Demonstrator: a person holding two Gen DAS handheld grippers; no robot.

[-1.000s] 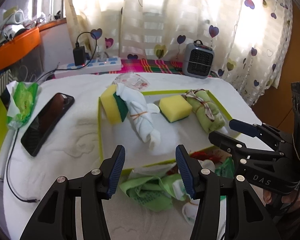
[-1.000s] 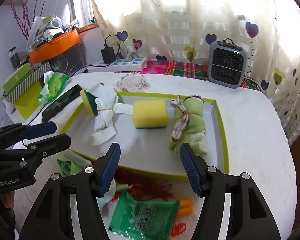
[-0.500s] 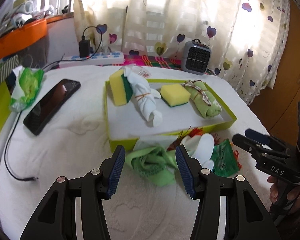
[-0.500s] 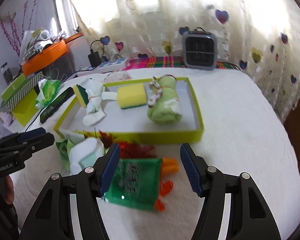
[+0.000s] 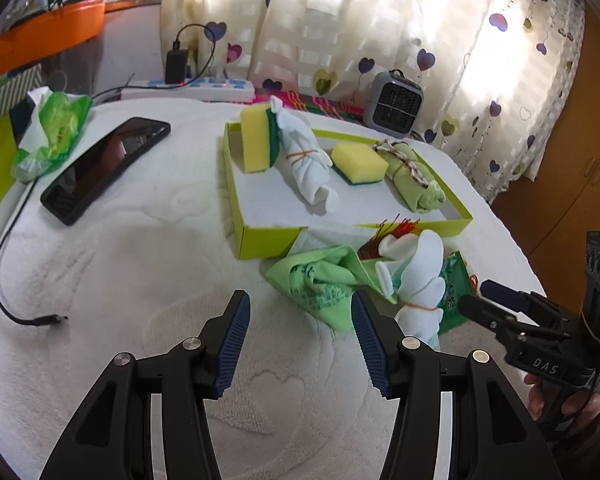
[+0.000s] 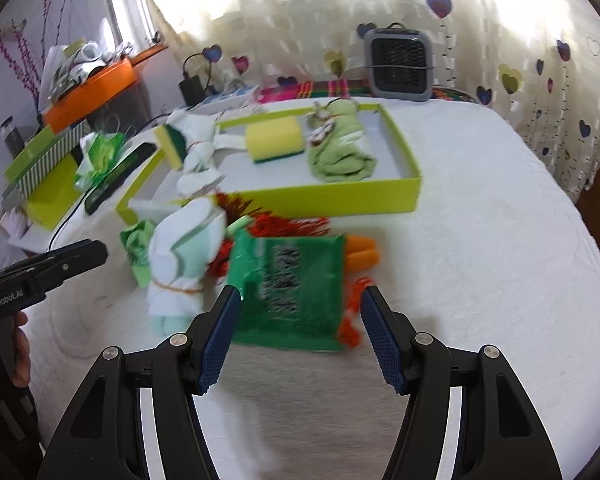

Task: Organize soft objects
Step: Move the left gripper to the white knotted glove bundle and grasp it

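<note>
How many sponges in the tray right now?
2. One sponge stands on edge at the tray's far left corner, against the white cloth roll. The other sponge lies flat mid-tray beside the green cloth roll. None seen elsewhere; the pile could hide more.

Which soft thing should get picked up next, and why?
Probably the right hand-held gripper should ease forward onto the flat green plastic packet: it lies outside the yellow-green tray, right ahead of the open jaws.

Lime-green tray (image 5: pixel 268 240), yellow sponge (image 5: pixel 359 162), heart-patterned curtain (image 5: pixel 440 40), possibly printed green packet (image 6: pixel 292 292)
</note>
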